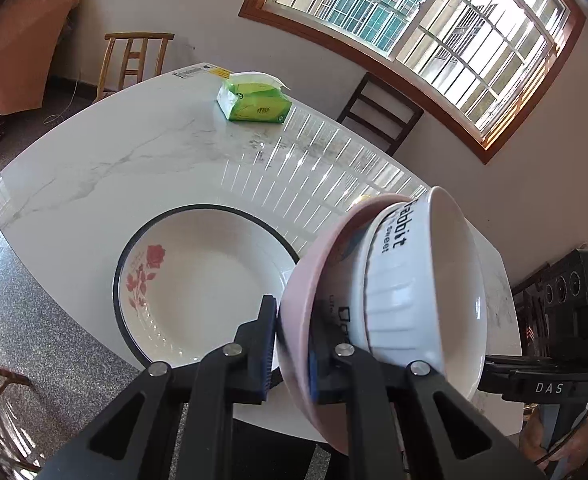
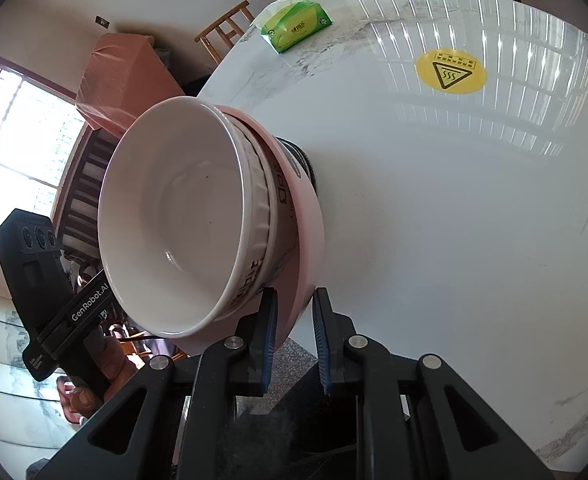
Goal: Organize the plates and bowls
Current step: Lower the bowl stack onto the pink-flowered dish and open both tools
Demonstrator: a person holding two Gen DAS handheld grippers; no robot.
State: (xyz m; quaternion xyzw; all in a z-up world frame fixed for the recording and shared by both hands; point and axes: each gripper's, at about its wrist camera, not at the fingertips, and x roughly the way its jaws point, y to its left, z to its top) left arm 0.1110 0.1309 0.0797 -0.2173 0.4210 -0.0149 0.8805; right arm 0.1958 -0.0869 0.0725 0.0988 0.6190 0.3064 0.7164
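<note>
Above the near edge of the marble table (image 1: 94, 168), both tongs, left gripper (image 1: 292, 344) and right gripper (image 2: 294, 340), pinched the pink bowl (image 1: 298, 300) nesting a white bowl (image 1: 422, 292), tilted beside the rose plate (image 1: 198, 280).

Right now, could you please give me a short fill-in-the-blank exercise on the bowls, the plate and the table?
1. The white bowl sits nested inside a ____ bowl.
2. The left gripper is shut on the rim of that outer ____.
3. The plate on the table has a red ____ painted on it.
4. The tissue pack is ____.

Missing words: pink; bowl; rose; green
</note>
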